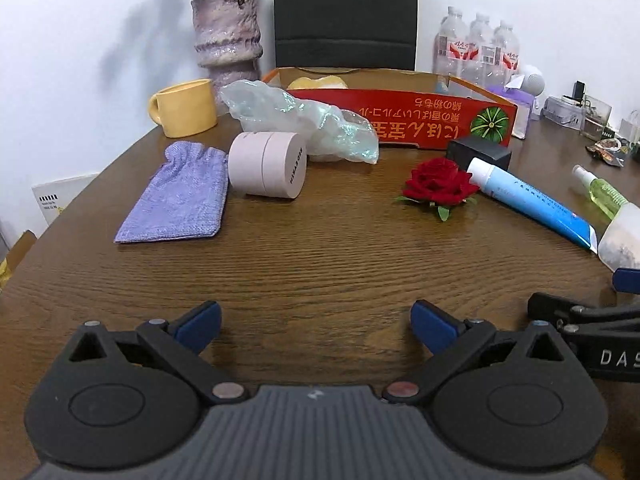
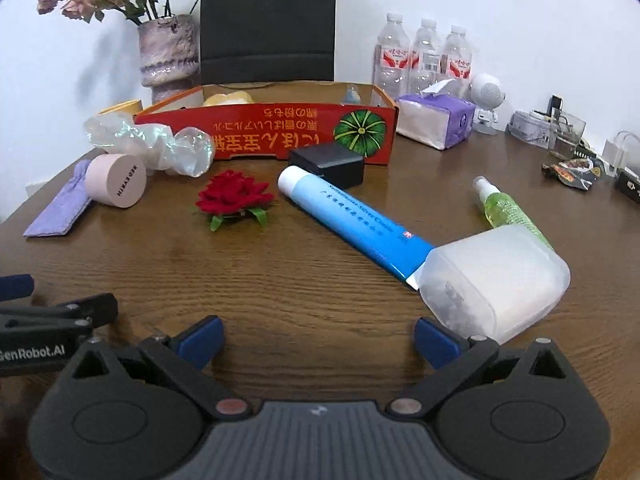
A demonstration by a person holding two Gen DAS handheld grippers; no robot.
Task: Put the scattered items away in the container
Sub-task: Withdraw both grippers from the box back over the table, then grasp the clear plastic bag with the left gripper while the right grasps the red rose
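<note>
A red cardboard box (image 1: 404, 120) (image 2: 280, 132) stands open-topped at the back of the wooden table, with a pale yellow item inside. Scattered before it lie a purple pouch (image 1: 180, 196), a pink round tin (image 1: 268, 164) (image 2: 116, 184), crinkled clear wrap (image 1: 304, 120) (image 2: 160, 144), a red rose (image 1: 438, 184) (image 2: 232, 196), a black box (image 2: 328, 164), a blue tube (image 2: 348, 220), a green spray bottle (image 2: 504, 204) and a frosted white case (image 2: 496, 284). My left gripper (image 1: 316, 326) is open over bare wood. My right gripper (image 2: 318, 340) is open, its right finger beside the frosted case.
A yellow mug (image 1: 184, 108) and a vase of dried flowers (image 1: 228, 36) stand back left. Water bottles (image 2: 424, 56), a tissue pack (image 2: 436, 120), a small white robot figure (image 2: 486, 104) and clutter sit back right. A black chair back (image 2: 268, 20) rises behind the box.
</note>
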